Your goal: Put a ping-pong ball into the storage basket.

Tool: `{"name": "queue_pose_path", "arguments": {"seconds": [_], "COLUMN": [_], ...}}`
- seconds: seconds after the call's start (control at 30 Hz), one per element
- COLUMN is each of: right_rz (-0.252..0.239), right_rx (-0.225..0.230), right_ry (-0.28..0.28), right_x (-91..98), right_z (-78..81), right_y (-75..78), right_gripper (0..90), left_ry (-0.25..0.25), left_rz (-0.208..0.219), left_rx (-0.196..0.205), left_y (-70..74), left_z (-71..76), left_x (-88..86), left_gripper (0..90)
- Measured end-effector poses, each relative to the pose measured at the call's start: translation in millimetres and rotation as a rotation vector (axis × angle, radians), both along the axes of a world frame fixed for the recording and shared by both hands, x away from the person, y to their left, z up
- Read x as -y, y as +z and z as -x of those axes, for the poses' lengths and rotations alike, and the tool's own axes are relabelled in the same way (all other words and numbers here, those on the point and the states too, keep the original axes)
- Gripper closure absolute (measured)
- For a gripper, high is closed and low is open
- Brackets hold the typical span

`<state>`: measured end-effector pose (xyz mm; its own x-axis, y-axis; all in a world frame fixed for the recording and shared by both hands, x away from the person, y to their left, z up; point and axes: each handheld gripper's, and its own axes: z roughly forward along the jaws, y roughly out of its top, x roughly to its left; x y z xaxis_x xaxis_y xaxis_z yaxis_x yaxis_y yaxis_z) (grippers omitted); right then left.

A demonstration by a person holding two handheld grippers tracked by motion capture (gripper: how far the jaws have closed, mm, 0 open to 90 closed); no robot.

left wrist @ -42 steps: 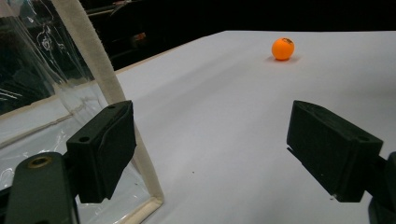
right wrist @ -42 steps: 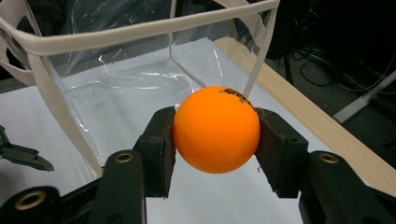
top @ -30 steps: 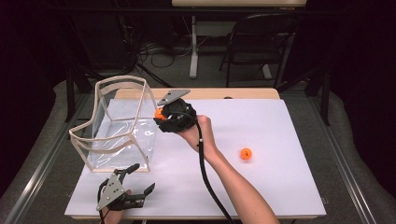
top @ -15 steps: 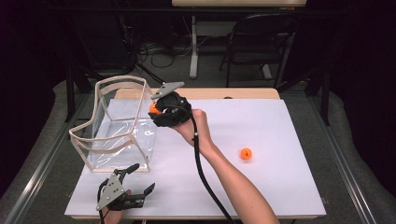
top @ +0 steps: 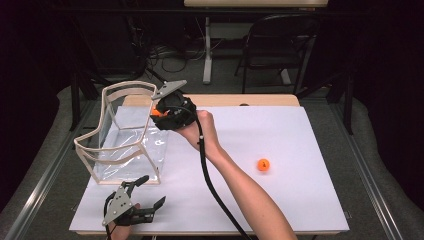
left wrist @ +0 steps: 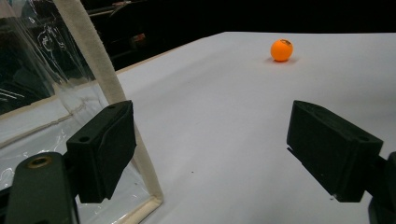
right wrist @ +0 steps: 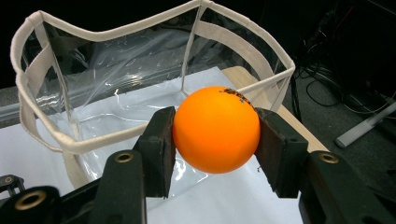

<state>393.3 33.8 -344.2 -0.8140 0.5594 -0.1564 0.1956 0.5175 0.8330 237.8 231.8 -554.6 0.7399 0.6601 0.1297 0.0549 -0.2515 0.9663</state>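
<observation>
At far left stands a clear bag [top: 122,137], nothing inside. Beside its rim, the right tool [top: 161,114] grips an orange ball [right wrist: 215,129]. The left tool [top: 150,192] gapes wide, holding nothing.

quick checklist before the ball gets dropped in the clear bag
1. Grip: the right gripper has both jaws pressed on the orange ball: ok.
2. Ball above the rim of the clear bag: seems so in the right gripper view, but exact clearance: cannot tell.
3. Ball over the opening, not the rim: it looks to be at the near edge rather than over the middle: not ok yet.
4. Bag upright with its mouth open: ok.
5. Left gripper open, low by the bag's near corner, out of the path: ok.
6. Second ball lying apart on the white table: ok.
</observation>
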Motion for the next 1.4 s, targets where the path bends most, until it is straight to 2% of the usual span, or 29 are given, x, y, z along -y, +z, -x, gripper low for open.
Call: {"name": "queue_pose_path", "arguments": {"seconds": [0.9, 1.4], "right_rz": [-0.014, 0.005], "right_rx": [-0.003, -0.012], "right_ry": [0.016, 0.032], "right_x": [-21.4, -41.2], "right_z": [-9.2, -15.8], "right_y": [7.9, 9.5], "right_gripper": [50.7, 50.6], "left_ry": [0.009, 0.004], "left_rz": [0.007, 0.008], "left_rx": [-0.005, -0.008], "left_y": [-0.6, -0.8], "left_z": [-0.2, -0.9], "left_x": [-0.9, -0.7], "left_gripper": [16.0, 16.0]}}
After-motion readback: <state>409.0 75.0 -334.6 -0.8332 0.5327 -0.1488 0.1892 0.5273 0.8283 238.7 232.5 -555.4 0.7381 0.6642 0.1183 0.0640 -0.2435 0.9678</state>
